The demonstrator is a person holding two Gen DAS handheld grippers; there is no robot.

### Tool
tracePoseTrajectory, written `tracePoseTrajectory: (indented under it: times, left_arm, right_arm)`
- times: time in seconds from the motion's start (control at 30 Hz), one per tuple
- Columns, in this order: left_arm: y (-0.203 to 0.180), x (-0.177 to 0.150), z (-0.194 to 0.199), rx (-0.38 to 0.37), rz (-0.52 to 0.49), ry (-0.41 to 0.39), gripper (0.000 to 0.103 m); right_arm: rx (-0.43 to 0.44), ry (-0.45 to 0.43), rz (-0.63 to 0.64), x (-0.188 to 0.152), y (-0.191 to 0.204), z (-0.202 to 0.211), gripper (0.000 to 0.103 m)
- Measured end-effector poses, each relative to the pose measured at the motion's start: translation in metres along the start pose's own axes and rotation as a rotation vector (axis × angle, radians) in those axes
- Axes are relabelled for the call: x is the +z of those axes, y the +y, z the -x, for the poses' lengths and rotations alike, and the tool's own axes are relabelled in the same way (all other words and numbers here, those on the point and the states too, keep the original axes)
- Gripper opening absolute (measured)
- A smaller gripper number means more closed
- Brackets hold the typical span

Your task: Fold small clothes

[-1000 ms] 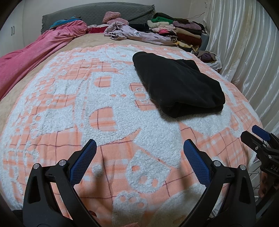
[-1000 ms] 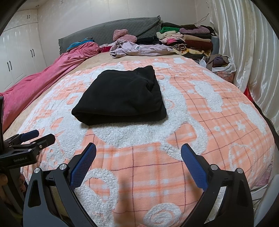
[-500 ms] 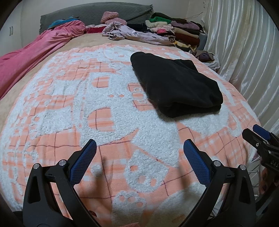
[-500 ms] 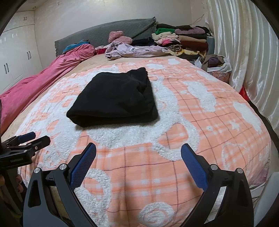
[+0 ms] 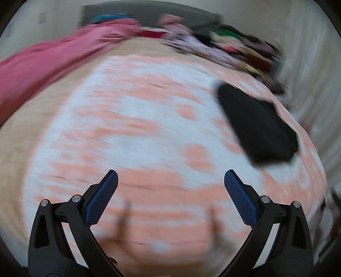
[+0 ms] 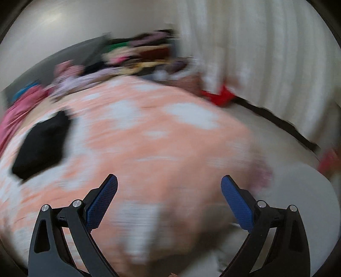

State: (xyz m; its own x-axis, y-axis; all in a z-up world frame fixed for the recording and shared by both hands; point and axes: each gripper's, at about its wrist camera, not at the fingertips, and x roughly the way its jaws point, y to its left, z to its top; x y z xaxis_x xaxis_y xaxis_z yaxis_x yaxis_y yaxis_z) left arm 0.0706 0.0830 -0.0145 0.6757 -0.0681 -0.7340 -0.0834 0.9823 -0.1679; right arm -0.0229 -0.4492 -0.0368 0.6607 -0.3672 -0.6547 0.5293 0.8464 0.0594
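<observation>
The folded black garment (image 5: 257,125) lies flat on the orange-and-white blanket (image 5: 149,132) that covers the bed, at the right of the left wrist view and at the left of the right wrist view (image 6: 42,147); both views are smeared by motion blur, so its folds cannot be made out. In the left wrist view, going left to right, a pink quilt (image 5: 42,61) runs along the upper left of the frame, the blanket fills the middle, a heap of mixed clothes (image 5: 230,46) sits at the upper right by the grey headboard (image 5: 149,10), and a pale curtain (image 5: 309,64) closes the right edge. The left tongs (image 5: 170,196) are at the bottom of that frame, spread wide with nothing between the blue pads (image 5: 102,200), above bare blanket and well apart from the garment. In the right wrist view the clothes heap (image 6: 136,57) is at upper centre, the curtain (image 6: 266,53) at upper right, with something red (image 6: 219,97) at its foot. The right tongs (image 6: 169,197) are likewise spread wide and empty at the bottom of the frame.
</observation>
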Motion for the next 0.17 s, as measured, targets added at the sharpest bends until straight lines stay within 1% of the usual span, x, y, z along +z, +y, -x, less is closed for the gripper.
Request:
tracePoseTrajectory:
  times: [0.03,0.07,0.1,0.13,0.17]
  left_arm:
    - [0.027,0.011,0.004,0.023,0.045,-0.014,0.093]
    - [0.050,0.019,0.008,0.053,0.082,-0.025,0.093]
    - [0.072,0.028,0.010,0.095,0.112,-0.033,0.093]
    - [0.099,0.038,0.011,0.159,0.140,-0.043,0.093]
    - [0.123,0.046,0.011,0.215,0.160,-0.051,0.093]
  right_arm:
    - [-0.047,0.002,-0.033,-0.001,-0.021,-0.004,0.097]
    - [-0.130,0.019,-0.091,-0.002,-0.055,-0.010,0.097]
    - [-0.194,0.039,-0.141,-0.004,-0.084,-0.016,0.099]
    - [-0.267,0.064,-0.207,-0.007,-0.124,-0.024,0.098]
    - [-0.324,0.083,-0.249,-0.011,-0.148,-0.029,0.098]
